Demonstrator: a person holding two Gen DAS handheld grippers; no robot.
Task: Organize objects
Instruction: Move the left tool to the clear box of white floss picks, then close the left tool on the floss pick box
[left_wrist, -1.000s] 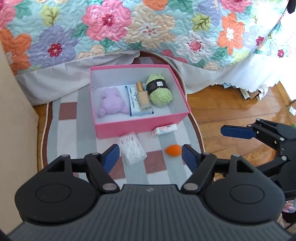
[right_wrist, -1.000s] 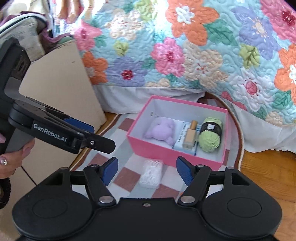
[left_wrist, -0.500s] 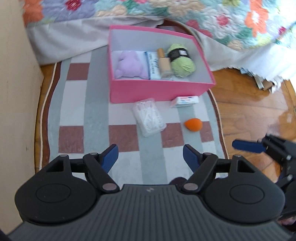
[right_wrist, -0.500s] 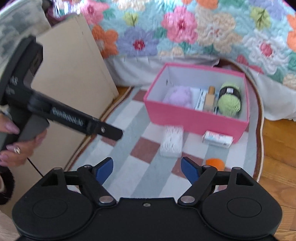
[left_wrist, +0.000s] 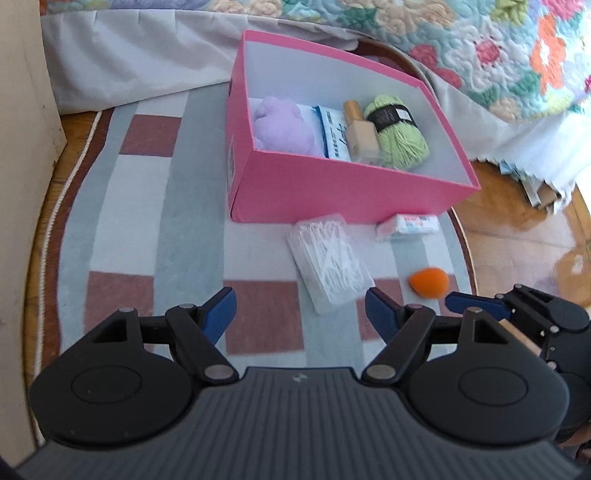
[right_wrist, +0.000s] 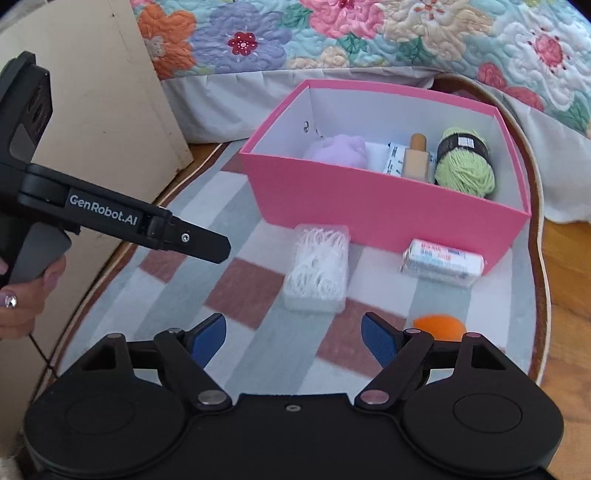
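A pink box (left_wrist: 332, 192) (right_wrist: 369, 206) stands on a striped rug and holds a purple plush (left_wrist: 280, 125), a white packet, a beige bottle (left_wrist: 360, 133) and green yarn (left_wrist: 400, 136). In front of it lie a clear pack of cotton swabs (left_wrist: 330, 264) (right_wrist: 317, 266), a small wrapped packet (left_wrist: 408, 226) (right_wrist: 443, 262) and an orange sponge (left_wrist: 428, 282) (right_wrist: 439, 326). My left gripper (left_wrist: 300, 314) is open and empty, just short of the swab pack. My right gripper (right_wrist: 293, 334) is open and empty, near the swab pack and sponge.
A floral quilt (right_wrist: 369, 33) hangs over the bed behind the box. A beige panel (right_wrist: 92, 110) stands at the left. Wooden floor (left_wrist: 517, 229) lies right of the rug (left_wrist: 147, 221). The other gripper shows at each view's edge.
Both grippers have moved lower and closer to the rug and the loose items. The box and items look larger. Both stay open.
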